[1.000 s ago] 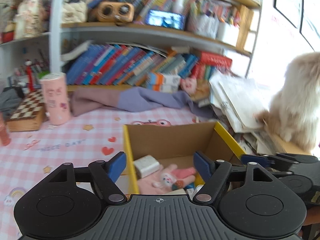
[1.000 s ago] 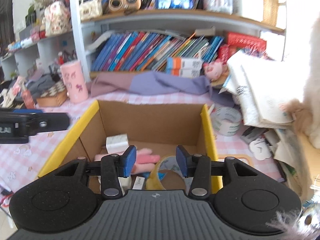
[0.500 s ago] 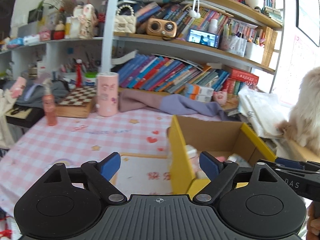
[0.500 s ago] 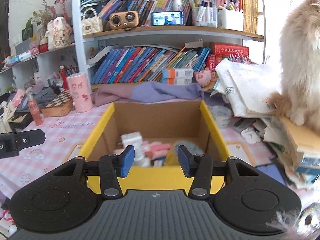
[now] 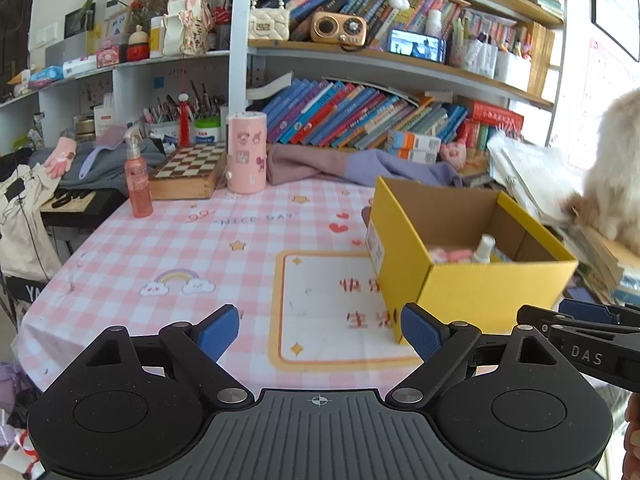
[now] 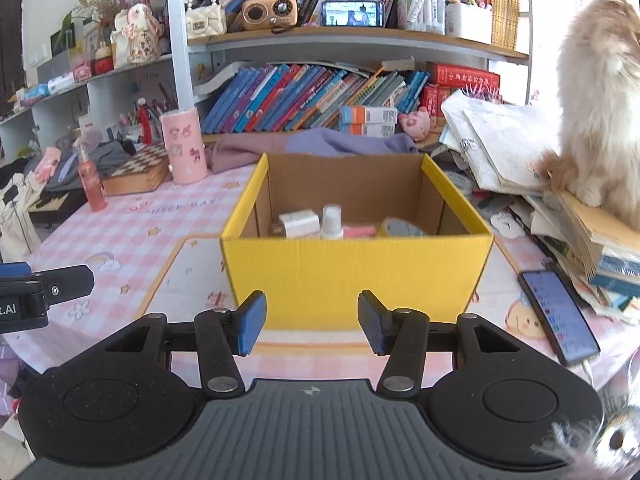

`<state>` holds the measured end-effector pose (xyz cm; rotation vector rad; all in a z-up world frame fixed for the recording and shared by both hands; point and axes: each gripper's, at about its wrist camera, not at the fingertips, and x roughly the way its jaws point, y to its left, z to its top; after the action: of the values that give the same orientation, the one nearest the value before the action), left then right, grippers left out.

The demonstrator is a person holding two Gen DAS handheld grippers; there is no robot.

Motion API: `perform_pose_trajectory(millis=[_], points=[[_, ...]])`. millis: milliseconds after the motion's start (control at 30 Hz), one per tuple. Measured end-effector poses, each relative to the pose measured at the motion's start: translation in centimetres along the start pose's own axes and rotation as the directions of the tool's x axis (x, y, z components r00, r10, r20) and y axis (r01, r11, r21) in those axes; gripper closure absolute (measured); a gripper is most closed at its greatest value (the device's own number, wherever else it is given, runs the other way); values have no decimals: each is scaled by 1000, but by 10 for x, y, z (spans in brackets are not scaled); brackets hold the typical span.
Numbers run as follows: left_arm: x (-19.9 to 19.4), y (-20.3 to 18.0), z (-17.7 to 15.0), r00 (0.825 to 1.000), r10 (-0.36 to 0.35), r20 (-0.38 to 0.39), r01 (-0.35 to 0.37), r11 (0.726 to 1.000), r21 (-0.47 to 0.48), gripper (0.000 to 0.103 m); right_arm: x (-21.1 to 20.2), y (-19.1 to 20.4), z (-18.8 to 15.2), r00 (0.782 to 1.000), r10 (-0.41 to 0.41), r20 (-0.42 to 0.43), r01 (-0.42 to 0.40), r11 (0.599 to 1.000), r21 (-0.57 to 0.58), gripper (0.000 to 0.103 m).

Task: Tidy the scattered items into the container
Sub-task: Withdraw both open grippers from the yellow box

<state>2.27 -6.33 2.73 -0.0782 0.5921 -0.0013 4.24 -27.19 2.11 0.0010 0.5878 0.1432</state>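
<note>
While both tools are hanging back from the yellow box (image 6: 356,276), nothing is being carried: the left tool (image 5: 320,330) is standing wide apart with only the checked cloth of the bench (image 5: 160,256) showing between its blue pads, its jaws having just been opening, and the right tool (image 6: 311,322) is standing partly spread in front of the box's near wall, its jaws also having just been opening, with nothing between them. Inside the box a small white carton (image 6: 299,222), a white-capped bottle (image 6: 332,222), something pink (image 6: 360,231) and a roll of tape (image 6: 402,227) are already lying. By my reading, a drop-off is finishing and the hunt for the next stray item is beginning. A phone (image 6: 558,316) is lying on the bench just right of the box, and a pink spray bottle (image 5: 137,178) is standing well apart at the far left; whether either counts as scattered I cannot tell. The next move is calling for one tool to be lined up around a chosen item, jaws wide enough to straddle it.
</note>
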Motion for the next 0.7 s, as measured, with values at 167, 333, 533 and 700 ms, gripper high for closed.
perform_pose_trajectory(millis=[167, 333, 533, 700], points=[[-9, 10, -10, 1000, -1, -28, 1, 1000, -2, 7, -9, 14, -13, 1000, -3, -19, 3, 1000, -5, 50], [-14, 18, -19, 998, 8, -67, -9, 1000, 0, 5, -15, 24, -22, 999, -4, -49, 4, 1000, 0, 44], [-21, 26, -24, 997, 7, -74, -6, 1000, 1, 5, -23, 32, -29, 998, -10, -62, 11, 1000, 7, 37], [-21, 30, -26, 997, -5, -82, 6, 1000, 13, 5, -29, 39, -33, 998, -15, -61, 16, 1000, 9, 35]])
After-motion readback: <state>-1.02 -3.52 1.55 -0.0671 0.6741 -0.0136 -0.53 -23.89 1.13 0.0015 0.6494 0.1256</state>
